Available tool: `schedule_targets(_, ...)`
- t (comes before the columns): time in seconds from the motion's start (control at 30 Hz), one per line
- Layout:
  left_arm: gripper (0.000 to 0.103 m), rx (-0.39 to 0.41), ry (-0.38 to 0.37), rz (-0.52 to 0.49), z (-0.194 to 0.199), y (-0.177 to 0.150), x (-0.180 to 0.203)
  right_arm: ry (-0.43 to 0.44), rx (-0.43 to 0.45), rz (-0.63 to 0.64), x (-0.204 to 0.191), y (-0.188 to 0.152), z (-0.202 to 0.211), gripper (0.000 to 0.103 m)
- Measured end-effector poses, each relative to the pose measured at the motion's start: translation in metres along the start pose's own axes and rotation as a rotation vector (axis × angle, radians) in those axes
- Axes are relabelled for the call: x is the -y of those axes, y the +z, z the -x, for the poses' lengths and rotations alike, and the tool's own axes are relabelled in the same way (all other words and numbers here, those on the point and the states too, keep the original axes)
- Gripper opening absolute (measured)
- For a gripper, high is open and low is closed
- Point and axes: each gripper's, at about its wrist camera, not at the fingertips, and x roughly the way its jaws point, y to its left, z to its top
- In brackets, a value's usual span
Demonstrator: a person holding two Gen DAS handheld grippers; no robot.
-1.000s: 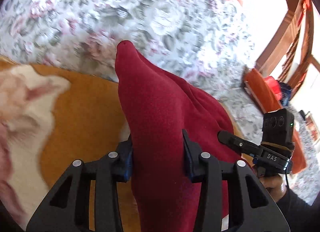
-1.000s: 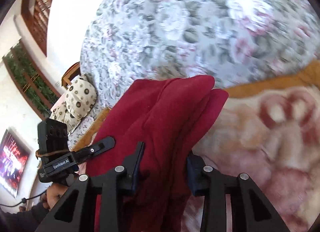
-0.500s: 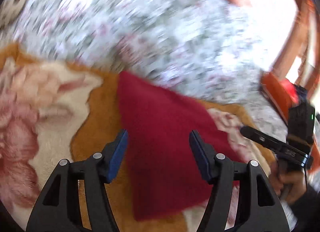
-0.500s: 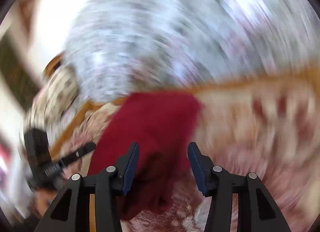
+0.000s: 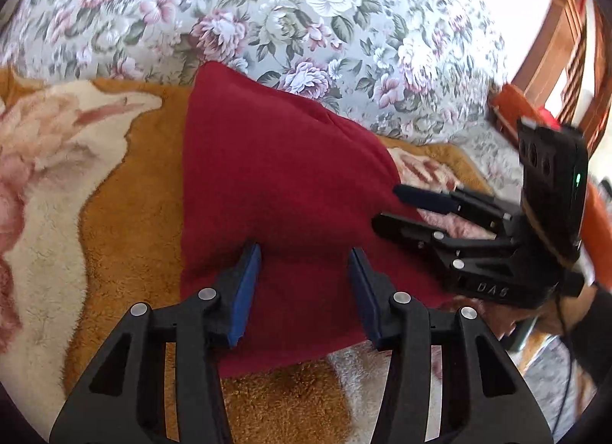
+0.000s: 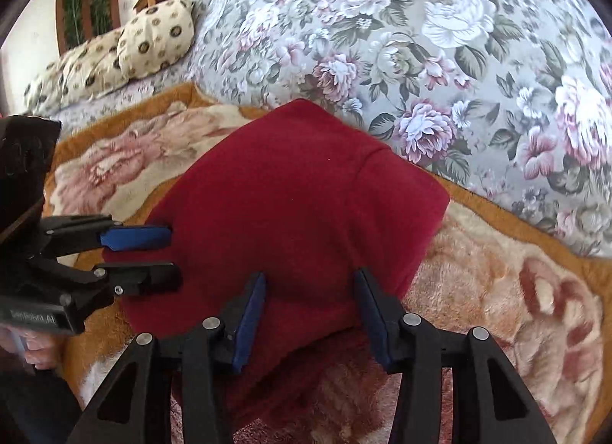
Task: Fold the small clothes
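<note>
A dark red garment (image 5: pixel 287 176) lies folded and flat on an orange and cream plush blanket (image 5: pixel 126 214). My left gripper (image 5: pixel 303 252) hovers over its near edge. Its jaws are closing, with cloth below them but not pinched by the blue pads (image 5: pixel 244 291). My right gripper (image 6: pixel 311 275) stands the same way over the garment (image 6: pixel 298 195) from the other side, jaws closing slightly, pads off the cloth. Each gripper shows in the other's view: the right gripper (image 5: pixel 386 206) at the garment's right edge, the left gripper (image 6: pixel 174 254) at its left edge.
The blanket (image 6: pixel 497 271) lies on a bed with a grey floral bedspread (image 6: pixel 420 42). Patterned pillows (image 6: pixel 153 38) sit at the far left. A wooden chair (image 5: pixel 554 42) and an orange-red object (image 5: pixel 508 107) stand to the right of the bed.
A second ago both grippers held the red garment up, shut on it. They have let go, and it now lies flat on the blanket with both grippers lower and open above it.
</note>
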Motion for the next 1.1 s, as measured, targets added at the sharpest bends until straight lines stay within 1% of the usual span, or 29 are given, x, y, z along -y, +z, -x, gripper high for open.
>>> schedule_targets(0.07, 0.047, -0.026, 0.006, 0.0, 0.0, 0.003, 0.002, -0.017, -0.017, -0.013, -0.009, 0.006, -0.001, 0.049)
schedule_targets(0.17, 0.049, -0.083, 0.061, -0.025, 0.008, 0.007, 0.014, -0.098, -0.06, -0.009, -0.028, 0.019, 0.017, 0.049)
schedule_targets(0.23, 0.049, -0.069, 0.115, -0.026, 0.027, 0.005, 0.026, -0.117, -0.036, -0.075, -0.039, 0.018, 0.044, 0.048)
schedule_targets(0.3, 0.051, -0.049, 0.176, -0.035, 0.043, -0.003, 0.035, -0.17, -0.021, -0.136, -0.051, 0.005, 0.071, 0.048)
schedule_targets(0.33, 0.055, -0.036, 0.224, -0.041, 0.053, -0.009, 0.042, -0.19, -0.016, -0.151, -0.056, -0.002, 0.079, 0.049)
schedule_targets(0.37, 0.067, -0.028, 0.267, -0.039, 0.061, -0.018, 0.048, -0.204, -0.007, -0.166, -0.062, -0.012, 0.088, 0.049)
schedule_targets(0.4, 0.072, -0.025, 0.285, -0.029, 0.066, -0.025, 0.05, -0.211, 0.005, -0.177, -0.069, -0.025, 0.098, 0.049)
schedule_targets(0.43, 0.072, -0.029, 0.291, -0.016, 0.072, -0.036, 0.055, -0.21, 0.019, -0.181, -0.076, -0.037, 0.106, 0.049)
schedule_targets(0.5, 0.072, -0.039, 0.307, -0.023, 0.074, -0.053, 0.061, -0.23, 0.041, -0.169, -0.09, -0.062, 0.117, 0.049)
schedule_targets(0.57, 0.072, -0.048, 0.331, -0.034, 0.072, -0.066, 0.065, -0.25, 0.028, -0.165, -0.1, -0.084, 0.12, 0.049)
schedule_targets(0.6, 0.072, -0.053, 0.341, -0.031, 0.071, -0.067, 0.066, -0.266, 0.02, -0.171, -0.101, -0.087, 0.122, 0.049)
schedule_targets(0.67, 0.072, -0.041, 0.38, -0.025, 0.071, -0.066, 0.065, -0.298, 0.048, -0.189, -0.1, -0.091, 0.129, 0.049)
schedule_targets(0.73, 0.072, -0.045, 0.39, -0.025, 0.07, -0.067, 0.064, -0.301, 0.054, -0.213, -0.095, -0.092, 0.13, 0.049)
schedule_targets(0.83, 0.072, -0.039, 0.413, -0.029, 0.07, -0.067, 0.064, -0.309, 0.025, -0.252, -0.088, -0.093, 0.125, 0.049)
schedule_targets(0.9, 0.072, -0.042, 0.421, -0.037, 0.069, -0.068, 0.065, -0.308, 0.014, -0.255, -0.086, -0.092, 0.123, 0.049)
schedule_targets(1.1, 0.072, -0.059, 0.435, -0.06, 0.064, -0.068, 0.069, -0.303, 0.025, -0.246, -0.089, -0.093, 0.125, 0.049)
